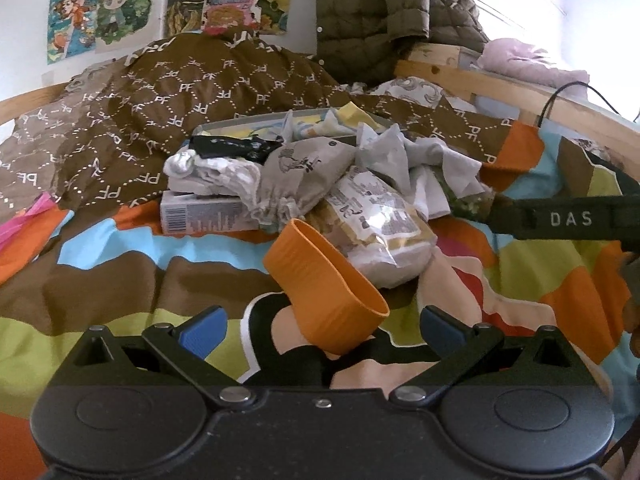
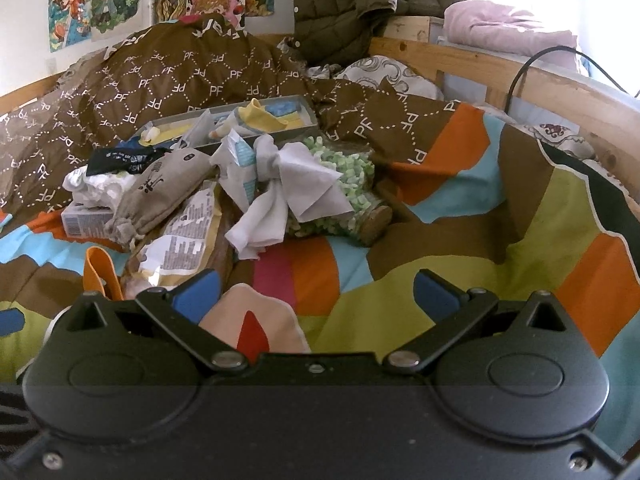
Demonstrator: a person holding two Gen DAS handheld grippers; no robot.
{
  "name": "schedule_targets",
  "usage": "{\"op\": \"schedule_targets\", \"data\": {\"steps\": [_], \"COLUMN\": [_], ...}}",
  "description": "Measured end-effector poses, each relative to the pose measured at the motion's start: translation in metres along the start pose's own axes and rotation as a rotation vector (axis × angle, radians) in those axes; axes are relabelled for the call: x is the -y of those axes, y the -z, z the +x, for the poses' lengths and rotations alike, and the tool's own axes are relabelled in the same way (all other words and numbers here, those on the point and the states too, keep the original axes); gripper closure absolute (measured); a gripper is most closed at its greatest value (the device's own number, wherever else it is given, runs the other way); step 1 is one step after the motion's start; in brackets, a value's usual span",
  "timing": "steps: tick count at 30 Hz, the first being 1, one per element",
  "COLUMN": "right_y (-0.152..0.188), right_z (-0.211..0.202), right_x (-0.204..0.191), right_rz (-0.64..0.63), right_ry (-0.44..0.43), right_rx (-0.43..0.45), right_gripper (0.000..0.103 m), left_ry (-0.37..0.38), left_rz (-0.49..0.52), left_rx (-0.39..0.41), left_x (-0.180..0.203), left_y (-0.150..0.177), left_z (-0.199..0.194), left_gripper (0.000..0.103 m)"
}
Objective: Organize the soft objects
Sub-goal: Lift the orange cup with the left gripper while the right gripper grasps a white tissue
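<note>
Hovering with jaws spread wide, both grippers face the clutter pile; bare bedspread lies rightward.

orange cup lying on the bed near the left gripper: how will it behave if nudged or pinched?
The orange cup lies on its side on the soft patterned bedspread, so a nudge will probably roll it in an arc, damped by the fabric. Its rim looks squashed into an oval, suggesting flexible walls that may deform under a pinch. It looks empty, so likely light.
</note>
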State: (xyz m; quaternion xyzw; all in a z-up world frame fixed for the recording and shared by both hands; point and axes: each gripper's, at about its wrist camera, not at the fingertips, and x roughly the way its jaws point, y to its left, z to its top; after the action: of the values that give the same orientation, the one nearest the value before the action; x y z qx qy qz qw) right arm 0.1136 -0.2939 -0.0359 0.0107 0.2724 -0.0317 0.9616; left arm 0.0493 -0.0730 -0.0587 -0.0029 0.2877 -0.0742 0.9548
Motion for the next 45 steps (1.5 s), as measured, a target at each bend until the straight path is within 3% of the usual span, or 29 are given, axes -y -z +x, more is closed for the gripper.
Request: {"op": "schedule_targets", "data": {"steps": [6, 10, 17, 25, 28, 31, 33, 35, 38, 45], "right_y": [-0.003, -0.007, -0.013, -0.015, -0.014, -0.015, -0.016, -0.017, -0.015, -0.014], "right_z": [0.005, 0.010, 0.016, 0.026, 0.031, 0.043, 0.051, 0.061, 0.072, 0.089], "right_x": [-0.002, 0.000, -0.001, -0.001, -0.004, -0.007, -0.007, -0.007, -0.006, -0.012], "right_rz": [0.004, 0.017, -0.027, -0.028, -0.026, -0.035, -0.022, -0.007, 0.001, 0.008], "right_ry": [-0.007, -0.065, -0.152, -0.241, -0.268, -0.271, -0.274, -0.274, -0.269, -0.265], "right_rx": [0.007, 0.013, 0.065, 0.096, 0.079, 0.071, 0.062, 0.050, 0.035, 0.023], "right_gripper": [0.001, 0.001, 0.001, 0.002, 0.011, 0.020, 0.035, 0.042, 0.047, 0.058], "left_ry": [0.026, 0.043, 0.067, 0.083, 0.075, 0.079, 0.080, 0.086, 0.105, 0.128], "left_rz": [0.034, 0.045, 0.081, 0.125, 0.113, 0.101, 0.102, 0.093, 0.085, 0.039], "left_rx": [-0.001, 0.001, -0.013, -0.062, -0.066, -0.070, -0.070, -0.072, -0.075, -0.076], "left_x": [0.006, 0.007, 0.009, 0.012, 0.009, 0.006, 0.006, 0.006, 0.006, 0.001], "left_y": [-0.001, -0.003, -0.006, 0.000, -0.003, -0.006, -0.007, -0.008, -0.011, -0.015], "left_z": [0.004, 0.008, 0.016, 0.024, 0.027, 0.029, 0.029, 0.029, 0.028, 0.024], "left_gripper": [0.001, 0.003, 0.024, 0.039, 0.049, 0.053, 0.058, 0.065, 0.072, 0.080]}}
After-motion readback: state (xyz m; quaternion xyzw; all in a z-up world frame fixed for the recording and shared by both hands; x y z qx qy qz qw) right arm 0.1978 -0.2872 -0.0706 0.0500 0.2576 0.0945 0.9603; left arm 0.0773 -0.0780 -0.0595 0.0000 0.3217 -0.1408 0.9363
